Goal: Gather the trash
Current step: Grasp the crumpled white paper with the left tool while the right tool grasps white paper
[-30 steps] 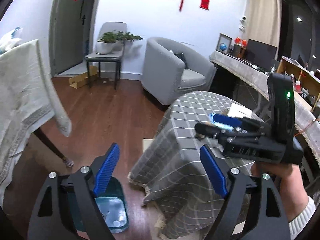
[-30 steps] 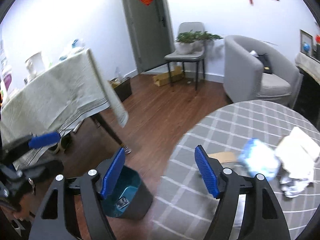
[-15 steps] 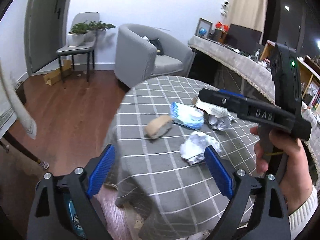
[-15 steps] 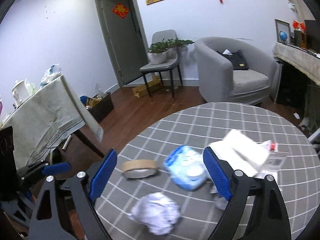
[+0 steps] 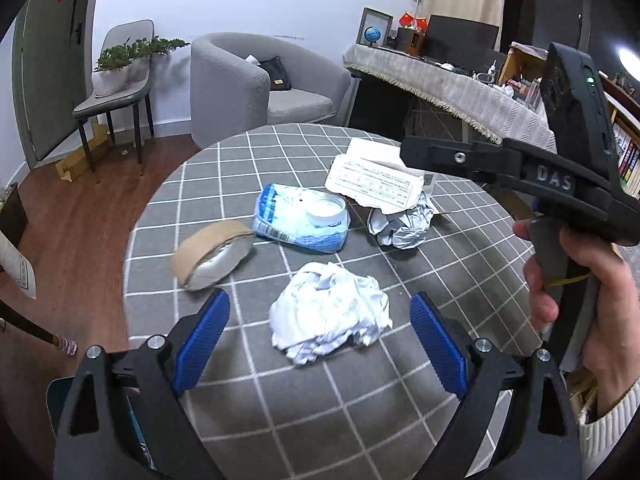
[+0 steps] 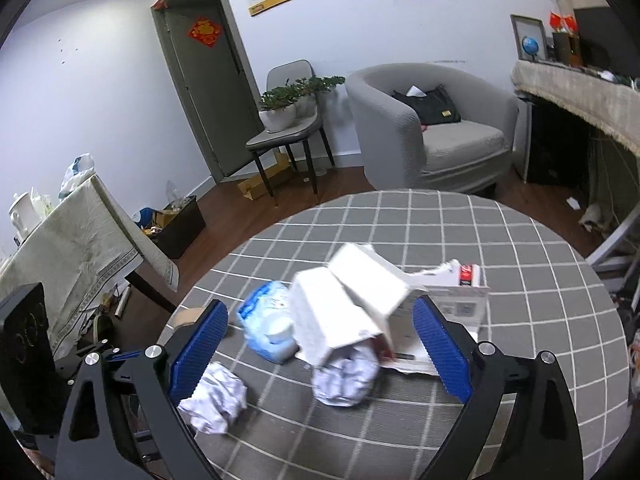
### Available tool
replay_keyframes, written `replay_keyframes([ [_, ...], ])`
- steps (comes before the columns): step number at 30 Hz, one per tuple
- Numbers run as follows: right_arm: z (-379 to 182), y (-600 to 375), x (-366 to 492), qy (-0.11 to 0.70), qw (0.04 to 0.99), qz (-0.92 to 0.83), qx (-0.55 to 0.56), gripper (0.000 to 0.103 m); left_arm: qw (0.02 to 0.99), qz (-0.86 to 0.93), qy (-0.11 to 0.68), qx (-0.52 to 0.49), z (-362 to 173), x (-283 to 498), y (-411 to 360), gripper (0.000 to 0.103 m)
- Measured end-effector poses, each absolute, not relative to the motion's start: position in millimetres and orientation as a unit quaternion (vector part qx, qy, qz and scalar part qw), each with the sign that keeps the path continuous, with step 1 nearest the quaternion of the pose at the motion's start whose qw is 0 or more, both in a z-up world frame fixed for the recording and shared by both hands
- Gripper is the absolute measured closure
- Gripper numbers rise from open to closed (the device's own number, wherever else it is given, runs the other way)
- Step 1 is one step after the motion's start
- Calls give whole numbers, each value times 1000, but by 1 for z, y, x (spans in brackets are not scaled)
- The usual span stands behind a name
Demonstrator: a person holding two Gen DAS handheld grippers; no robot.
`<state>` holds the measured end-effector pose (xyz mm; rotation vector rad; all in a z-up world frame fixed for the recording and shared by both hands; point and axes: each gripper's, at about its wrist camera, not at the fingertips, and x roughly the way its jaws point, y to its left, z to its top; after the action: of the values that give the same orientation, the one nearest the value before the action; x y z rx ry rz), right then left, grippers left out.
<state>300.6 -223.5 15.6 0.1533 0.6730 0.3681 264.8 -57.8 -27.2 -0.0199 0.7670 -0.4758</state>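
My left gripper (image 5: 320, 340) hovers with jaws wide and empty over a crumpled white wad (image 5: 330, 318) on the worktop (image 5: 320, 420). My right gripper's (image 6: 320, 350) jaws are opening, empty, over torn white packaging (image 6: 348, 308).

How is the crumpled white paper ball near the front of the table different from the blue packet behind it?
The crumpled paper ball is plain white; the blue packet is blue and white with printing. The paper ball is scrunched into a wrinkly lump; the packet lies flatter and smoother, with a round lid on top. The paper ball sits nearest the left gripper; the packet lies farther back. Both rest on the checked tablecloth.
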Motion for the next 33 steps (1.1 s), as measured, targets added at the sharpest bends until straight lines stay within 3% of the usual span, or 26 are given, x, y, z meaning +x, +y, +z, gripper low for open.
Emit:
replay_keyframes([
  [11,8,-229,316,342,912,212,86,8,892,-234,387,6,-39,280,-70,37],
  [23,-4,-215,336,360,905,218,64,8,885,-255,389,-5,-38,288,-72,42],
  [33,-9,-193,348,369,908,197,16,35,881,-267,390,-22,-39,295,-58,42],
])
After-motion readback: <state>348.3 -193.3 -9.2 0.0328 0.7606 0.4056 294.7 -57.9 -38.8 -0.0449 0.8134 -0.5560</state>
